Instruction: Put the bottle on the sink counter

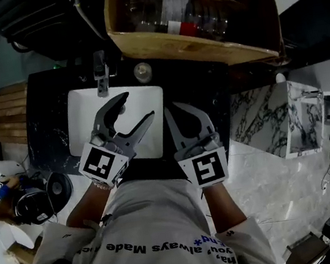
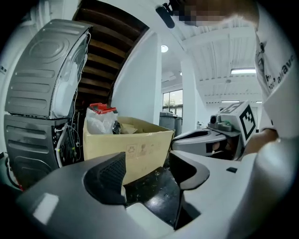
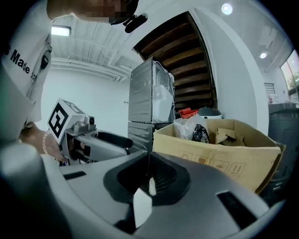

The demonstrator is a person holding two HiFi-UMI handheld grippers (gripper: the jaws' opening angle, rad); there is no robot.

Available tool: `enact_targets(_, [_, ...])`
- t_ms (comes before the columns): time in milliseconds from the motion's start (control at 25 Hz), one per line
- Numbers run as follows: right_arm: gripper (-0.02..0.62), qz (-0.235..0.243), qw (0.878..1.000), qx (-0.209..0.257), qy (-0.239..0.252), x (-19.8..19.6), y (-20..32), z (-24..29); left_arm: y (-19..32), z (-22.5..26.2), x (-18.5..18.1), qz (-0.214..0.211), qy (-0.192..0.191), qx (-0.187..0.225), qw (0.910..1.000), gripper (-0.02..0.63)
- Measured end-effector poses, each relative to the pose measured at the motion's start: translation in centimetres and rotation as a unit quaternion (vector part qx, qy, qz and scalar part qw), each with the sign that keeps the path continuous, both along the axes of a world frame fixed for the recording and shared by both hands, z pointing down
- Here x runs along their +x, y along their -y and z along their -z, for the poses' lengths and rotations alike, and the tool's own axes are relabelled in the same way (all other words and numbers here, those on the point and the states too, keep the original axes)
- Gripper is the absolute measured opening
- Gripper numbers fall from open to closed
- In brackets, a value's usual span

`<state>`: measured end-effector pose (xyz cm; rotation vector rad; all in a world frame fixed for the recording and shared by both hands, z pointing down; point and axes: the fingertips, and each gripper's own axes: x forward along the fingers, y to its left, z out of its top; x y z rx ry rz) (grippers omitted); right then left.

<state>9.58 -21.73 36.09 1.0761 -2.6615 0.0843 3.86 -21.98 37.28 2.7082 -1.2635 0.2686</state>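
Black marbled counter [image 1: 50, 118] and its white rectangular basin [image 1: 82, 116] are lying under the left gripper [image 1: 138, 106], gaping wide and empty, and the right gripper [image 1: 181, 108], clamping shut on nothing. Farther back, the clear red-labelled plastic bottle [image 1: 180, 23] is resting inside the brown cardboard box [image 1: 201, 45].

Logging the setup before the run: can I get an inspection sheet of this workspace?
Surface: black marbled sink counter with a white basin set in it.
Job's things: bottles lie in the cardboard box behind the basin.
Clutter: plastic bag in the box.
Grippers: left gripper open, empty, over the basin; right gripper shut, empty.
Cables: wires beside the grey machines.
Surroundings: the stacked grey machines, white walls.
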Motion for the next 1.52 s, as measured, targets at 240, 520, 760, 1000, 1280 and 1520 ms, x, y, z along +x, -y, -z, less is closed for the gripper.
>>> enact_targets(240, [0.018, 0.016, 1.000, 0.004, 0.005, -0.1, -2.9, 2.6, -3.8, 3.6, 0.0, -0.009, -0.026, 0.014, 0.9995, 0.131])
enact_targets(520, [0.018, 0.041, 0.999, 0.012, 0.018, -0.7, -5.3, 5.1, -6.0, 5.6, 1.1, -0.030, -0.037, 0.033, 0.9983, 0.021])
enact_targets(760, [0.015, 0.040, 0.999, 0.025, 0.023, -0.7, -8.5, 7.9, -9.2, 9.1, 1.1, -0.029, -0.062, 0.042, 0.9968, 0.005])
enact_targets(1000, [0.015, 0.040, 0.999, 0.030, 0.020, -0.5, -9.5, 8.7, -10.1, 9.8, 1.5, -0.041, -0.067, 0.045, 0.9959, 0.005])
enact_targets(1280, [0.015, 0.039, 0.998, 0.035, 0.024, -0.6, -9.8, 8.8, -10.4, 9.9, 1.6, -0.039, -0.069, 0.054, 0.9954, 0.005])
enact_targets(1520, [0.015, 0.040, 0.998, 0.033, 0.023, -0.3, -9.6, 8.0, -10.3, 9.0, 2.1, -0.039, -0.073, 0.040, 0.9957, 0.005])
